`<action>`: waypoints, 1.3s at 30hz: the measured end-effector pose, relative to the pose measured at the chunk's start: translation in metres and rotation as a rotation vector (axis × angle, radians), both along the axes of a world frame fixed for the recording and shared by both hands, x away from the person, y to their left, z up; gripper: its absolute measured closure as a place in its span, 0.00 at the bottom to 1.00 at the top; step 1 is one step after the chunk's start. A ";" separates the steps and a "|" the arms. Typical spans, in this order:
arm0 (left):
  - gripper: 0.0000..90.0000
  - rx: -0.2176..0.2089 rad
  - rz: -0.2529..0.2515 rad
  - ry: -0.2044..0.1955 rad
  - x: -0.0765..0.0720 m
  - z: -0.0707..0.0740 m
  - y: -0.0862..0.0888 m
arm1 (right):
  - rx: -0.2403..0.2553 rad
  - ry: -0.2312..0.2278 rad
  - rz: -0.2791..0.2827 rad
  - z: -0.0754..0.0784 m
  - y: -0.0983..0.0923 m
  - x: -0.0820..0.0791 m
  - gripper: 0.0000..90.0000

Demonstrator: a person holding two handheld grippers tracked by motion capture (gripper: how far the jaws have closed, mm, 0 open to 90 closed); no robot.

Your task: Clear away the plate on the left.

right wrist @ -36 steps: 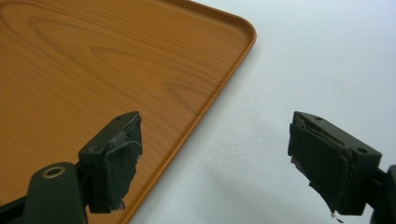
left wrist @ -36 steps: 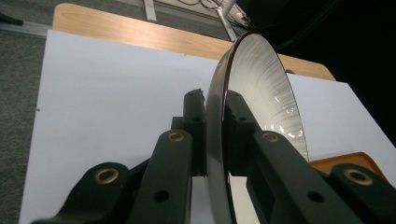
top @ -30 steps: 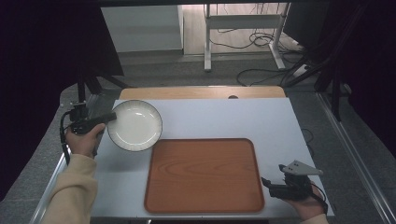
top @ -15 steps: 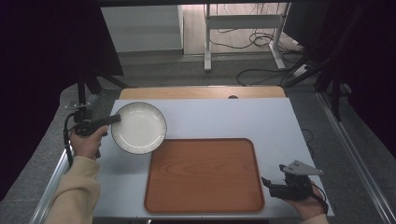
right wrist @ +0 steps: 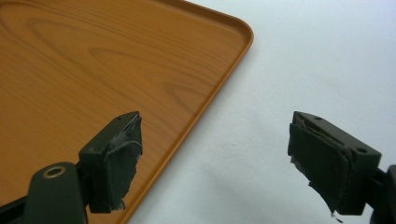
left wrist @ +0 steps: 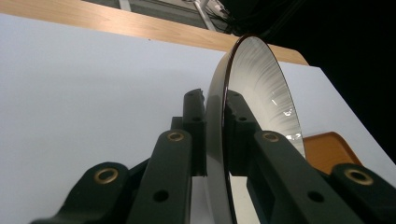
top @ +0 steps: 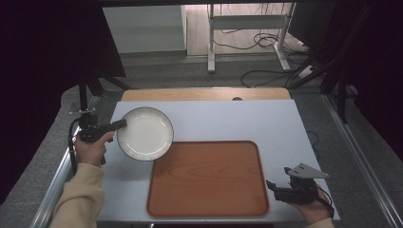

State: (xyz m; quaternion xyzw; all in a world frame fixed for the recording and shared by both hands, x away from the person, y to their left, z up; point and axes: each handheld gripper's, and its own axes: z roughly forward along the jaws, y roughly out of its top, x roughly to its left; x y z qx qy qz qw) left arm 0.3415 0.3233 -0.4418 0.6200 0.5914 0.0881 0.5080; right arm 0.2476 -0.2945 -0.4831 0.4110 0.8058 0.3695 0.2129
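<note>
The left claw (top: 119, 125) is closed on the rim of a white plate (top: 145, 133), held at the far left corner of the wooden tray (top: 207, 178) on the table (top: 228, 121). The right claw (top: 271, 185) rests wide open and empty beside the tray's near right corner. In the left gripper view the plate (left wrist: 261, 98) hides most of the tray (left wrist: 329, 149).

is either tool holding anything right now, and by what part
The left tool grips the white plate by its rim. The right tool is open and holds nothing.
</note>
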 end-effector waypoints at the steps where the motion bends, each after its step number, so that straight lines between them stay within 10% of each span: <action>1: 0.91 -0.001 -0.002 -0.001 0.000 0.000 -0.001 | 0.000 0.001 0.000 0.000 0.000 0.000 0.20; 39: 0.90 -0.063 -0.100 -0.033 -0.014 -0.001 -0.035 | -0.002 -0.005 0.000 0.001 0.000 -0.001 0.20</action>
